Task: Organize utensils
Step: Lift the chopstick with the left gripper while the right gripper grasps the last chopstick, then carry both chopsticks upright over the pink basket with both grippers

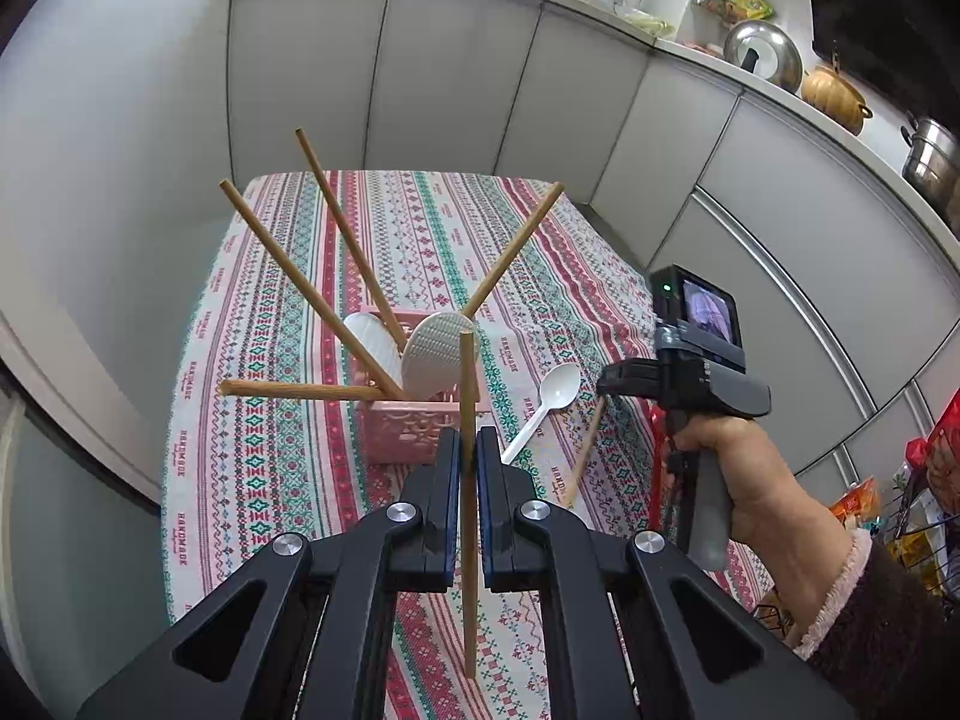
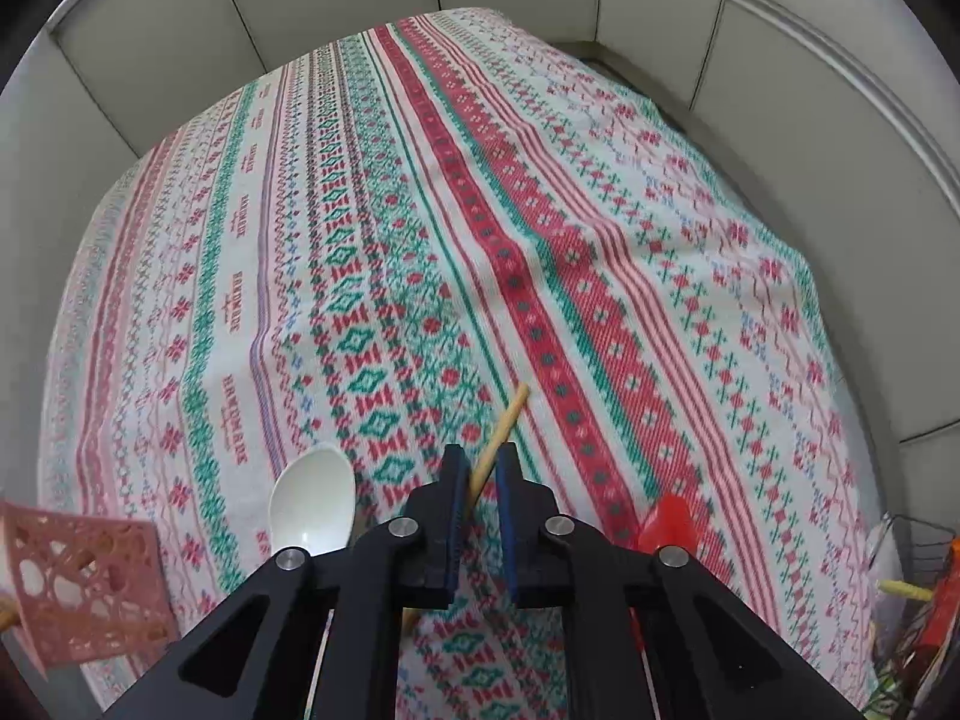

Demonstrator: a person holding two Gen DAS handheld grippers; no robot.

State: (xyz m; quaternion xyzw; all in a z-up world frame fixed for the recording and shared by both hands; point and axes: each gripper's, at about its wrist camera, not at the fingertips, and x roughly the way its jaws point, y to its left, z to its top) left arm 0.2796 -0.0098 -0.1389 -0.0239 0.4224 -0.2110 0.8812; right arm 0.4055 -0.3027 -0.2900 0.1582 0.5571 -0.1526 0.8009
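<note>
Your table (image 1: 288, 480) wears a striped cloth (image 2: 540, 228) in red, green and white, printed with "HANDMADE". On it stands a pink basket (image 1: 408, 432) with lattice walls. Just beside it, to its right in your left view, a white spoon (image 1: 543, 411) lies flat, bowl up, handle pointing towards you.
</note>
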